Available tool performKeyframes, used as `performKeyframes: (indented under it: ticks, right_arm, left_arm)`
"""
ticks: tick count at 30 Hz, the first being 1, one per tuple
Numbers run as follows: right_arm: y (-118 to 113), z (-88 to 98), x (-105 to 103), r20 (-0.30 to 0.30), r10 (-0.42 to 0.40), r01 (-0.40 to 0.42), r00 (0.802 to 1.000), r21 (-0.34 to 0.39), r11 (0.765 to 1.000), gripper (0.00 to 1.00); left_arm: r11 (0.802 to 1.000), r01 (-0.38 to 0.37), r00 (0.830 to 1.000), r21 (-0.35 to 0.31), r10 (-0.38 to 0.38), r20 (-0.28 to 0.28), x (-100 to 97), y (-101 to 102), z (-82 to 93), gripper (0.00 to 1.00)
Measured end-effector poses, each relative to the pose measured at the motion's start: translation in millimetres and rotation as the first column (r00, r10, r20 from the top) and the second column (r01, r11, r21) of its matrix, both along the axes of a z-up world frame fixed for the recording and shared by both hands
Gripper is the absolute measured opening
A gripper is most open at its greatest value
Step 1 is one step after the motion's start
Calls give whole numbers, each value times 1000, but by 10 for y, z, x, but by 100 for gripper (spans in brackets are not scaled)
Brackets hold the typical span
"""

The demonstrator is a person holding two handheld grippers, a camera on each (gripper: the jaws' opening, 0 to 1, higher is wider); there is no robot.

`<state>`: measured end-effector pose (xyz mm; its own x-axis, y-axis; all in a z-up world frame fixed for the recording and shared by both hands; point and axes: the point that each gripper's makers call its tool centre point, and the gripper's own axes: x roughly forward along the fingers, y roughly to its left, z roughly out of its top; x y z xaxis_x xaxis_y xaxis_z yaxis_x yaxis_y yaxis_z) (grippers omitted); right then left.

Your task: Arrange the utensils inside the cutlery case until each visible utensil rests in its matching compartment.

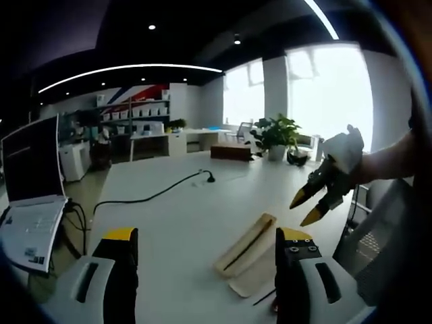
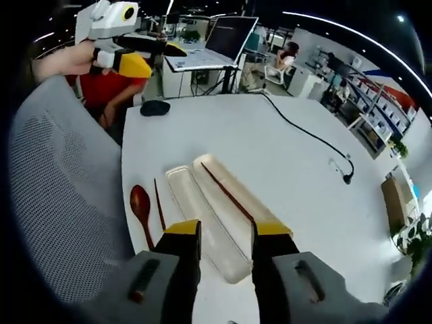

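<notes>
Left gripper [image 1: 206, 244]: we see its jaws wide apart, holding nothing, above the white table [image 1: 169, 216].
Right gripper [image 2: 227, 233]: jaws narrowly parted and empty, just above the near end of the case.
Cutlery case [image 2: 233, 202]: 2 cream halves side by side at the table edge; 1 dark chopstick [image 2: 226, 191] lies in the half at 3 o'clock.
Lid half [image 2: 196, 209]: at 9 o'clock of it, apparently bare.
Wooden spoon [image 2: 141, 206]: on the table at 9 o'clock of the case.
Second chopstick [image 2: 158, 202]: between spoon and case.
Black cable [image 2: 304, 131]: runs across the table toward 2 o'clock.
Mouse [image 2: 154, 107]: possibly, at 11 o'clock.
</notes>
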<state>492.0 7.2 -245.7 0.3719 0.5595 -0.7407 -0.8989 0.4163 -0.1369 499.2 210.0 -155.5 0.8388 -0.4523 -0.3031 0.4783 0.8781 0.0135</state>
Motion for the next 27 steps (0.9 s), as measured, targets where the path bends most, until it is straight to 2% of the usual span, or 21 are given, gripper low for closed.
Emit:
performKeyframes:
  ticks: [3, 9, 11, 15, 20, 23, 27]
  right_arm:
    - [-62, -37, -31, -76, -58, 63, 995, 71, 996, 25]
    - [-202, -88, -76, -100, -47, 55, 994, 70, 996, 18]
    - [-224, -122, -97, -106, -45, 52, 993, 58, 997, 20]
    - [-288, -224, -170, -116, -15, 16, 993, 10, 1000, 19]
    - [-321, -403, -300, -165, 31, -37, 986, -32, 999, 19]
    - [-297, -531, -376, -207, 60, -73, 976, -52, 996, 19]
    - [-168, -635, -480, -231, 136, -158, 963, -79, 984, 18]
  left_arm:
    - [1000, -1, 1000, -2, 1, 0, 3, 3, 1, 86]
    - [1000, 3, 1000, -4, -3, 4, 1, -12, 10, 86]
    - [1000, 9, 1000, 6, -9, -7, 3, -31, -25, 86]
    - [1000, 27, 1000, -8, -27, -13, -4, -74, -29, 86]
    - [999, 39, 999, -2, -39, -18, -13, -98, -42, 86]
    - [999, 39, 999, -2, -39, -20, -10, -98, -45, 87]
    - [999, 36, 999, 0, -36, -26, -20, -88, -62, 87]
